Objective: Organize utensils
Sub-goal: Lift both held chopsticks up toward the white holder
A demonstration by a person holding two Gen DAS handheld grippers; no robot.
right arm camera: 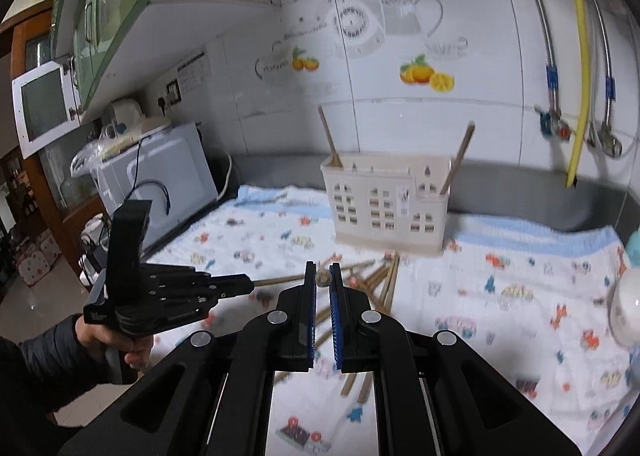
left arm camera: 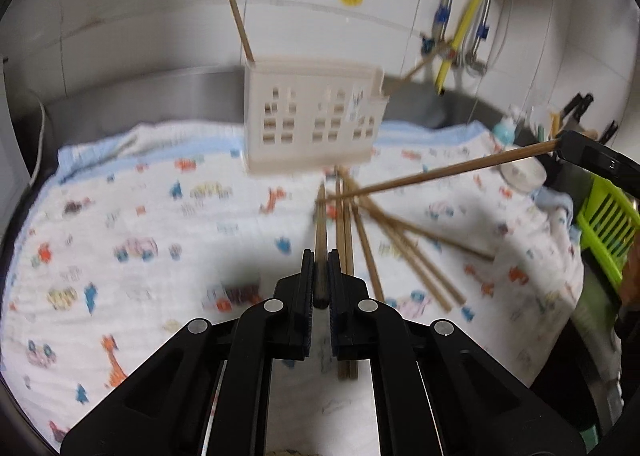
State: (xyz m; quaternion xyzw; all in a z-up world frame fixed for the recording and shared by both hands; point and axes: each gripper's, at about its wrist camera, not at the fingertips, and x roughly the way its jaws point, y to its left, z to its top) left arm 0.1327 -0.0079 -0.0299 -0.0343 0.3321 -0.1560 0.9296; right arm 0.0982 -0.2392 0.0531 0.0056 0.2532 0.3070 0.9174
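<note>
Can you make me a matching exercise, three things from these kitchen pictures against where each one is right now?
Things:
1. left gripper
2. right gripper
3. cream holder

Places or states:
A. stands upright on the patterned cloth, two chopsticks already in it
B. shut on a chopstick, seen end-on between blue-padded fingers
C. shut on a chopstick pointing toward the holder, loose chopsticks beside it

Pairs: 1-C, 2-B, 3-A

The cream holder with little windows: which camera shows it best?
The right wrist view: the cream holder stands sharp, with a chopstick rising at each end. In the left wrist view the holder is blurred.
</note>
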